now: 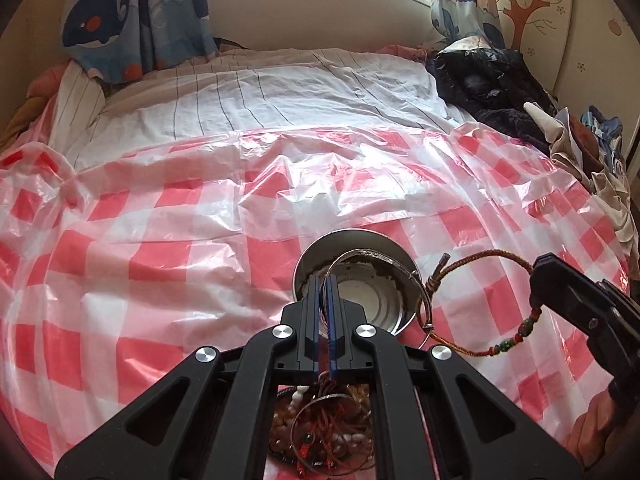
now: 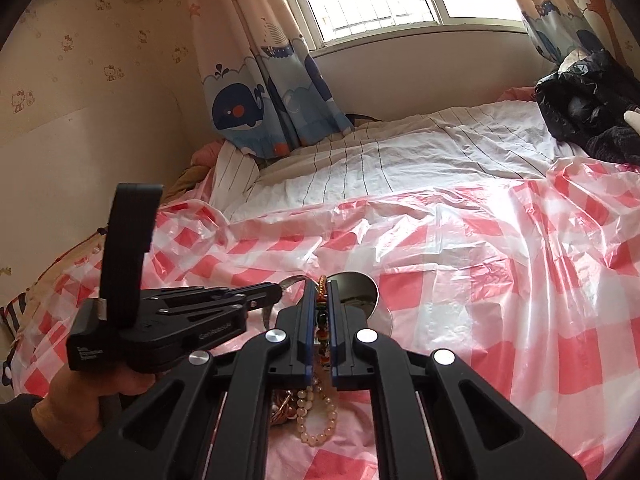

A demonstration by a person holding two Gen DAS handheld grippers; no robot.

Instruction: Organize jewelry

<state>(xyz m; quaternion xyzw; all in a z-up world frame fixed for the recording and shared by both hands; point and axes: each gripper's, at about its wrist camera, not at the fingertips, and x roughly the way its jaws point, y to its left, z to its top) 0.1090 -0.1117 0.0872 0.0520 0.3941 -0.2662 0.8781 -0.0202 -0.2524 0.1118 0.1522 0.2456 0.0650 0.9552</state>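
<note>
Pinching a silver bangle (image 1: pixel 384 258) in the closed left gripper (image 1: pixel 325 280), with the right gripper (image 2: pixel 320 292) clamped on a beaded cord bracelet (image 1: pixel 516 336), metal tin (image 1: pixel 360 276) just ahead, jewelry pile (image 1: pixel 324 432) beneath.

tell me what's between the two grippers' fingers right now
In the left wrist view, a silver bangle is pinched by the left gripper; the right gripper pinches a braided beaded cord bracelet.

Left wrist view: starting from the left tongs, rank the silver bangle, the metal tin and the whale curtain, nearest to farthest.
1. Silver bangle: pinched in the left tongs, looping off to the right.
2. Metal tin: just beyond the tips, on the checked plastic sheet.
3. Whale curtain: far left, past the bed.
</note>
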